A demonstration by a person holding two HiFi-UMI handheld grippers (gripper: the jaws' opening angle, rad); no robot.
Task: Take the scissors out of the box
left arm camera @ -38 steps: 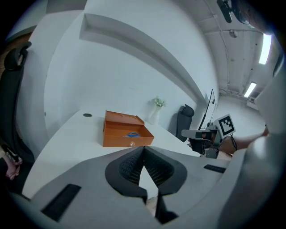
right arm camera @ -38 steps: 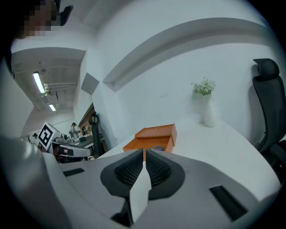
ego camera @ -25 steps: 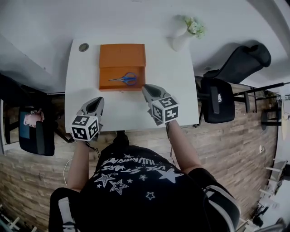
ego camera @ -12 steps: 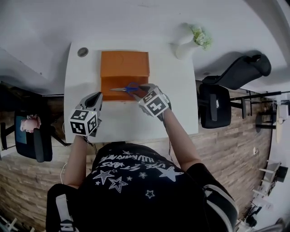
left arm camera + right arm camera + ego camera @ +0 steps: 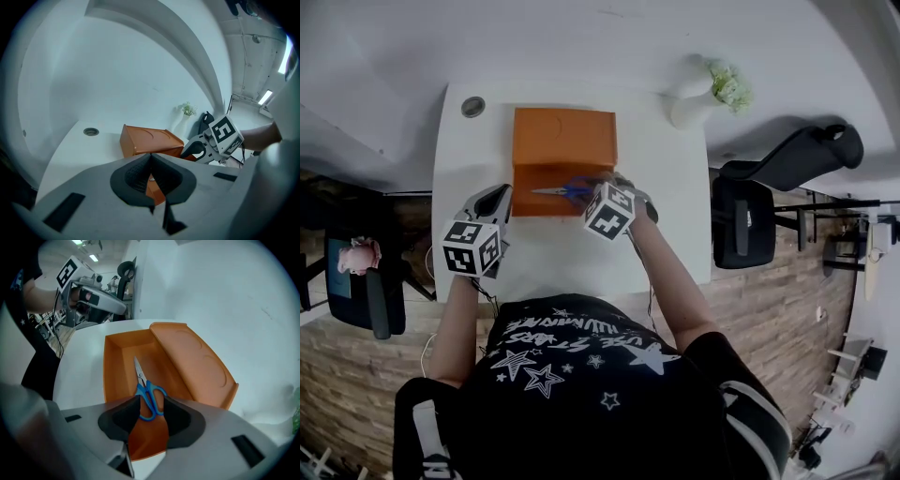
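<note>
An orange box (image 5: 546, 176) lies open on the white table (image 5: 469, 169), its lid (image 5: 564, 137) folded back. Blue-handled scissors (image 5: 567, 191) lie flat inside, blades pointing left. My right gripper (image 5: 602, 187) points steeply down into the box. In the right gripper view its jaws (image 5: 151, 412) are opening, with the scissors' handles (image 5: 151, 398) between the pads and not pressed. My left gripper (image 5: 494, 201) hovers by the box's front left corner. Its pads (image 5: 150, 157) are shut with nothing held, and the box (image 5: 150, 143) lies just ahead.
A white vase with a plant (image 5: 698, 94) stands at the table's far right corner. A round cable grommet (image 5: 472, 106) sits at the far left. A black office chair (image 5: 741, 220) stands right of the table. Wooden floor surrounds the person.
My right gripper has moved from in front of the box forward over the scissors and tipped downward. My left gripper has moved forward toward the box's front left corner.
</note>
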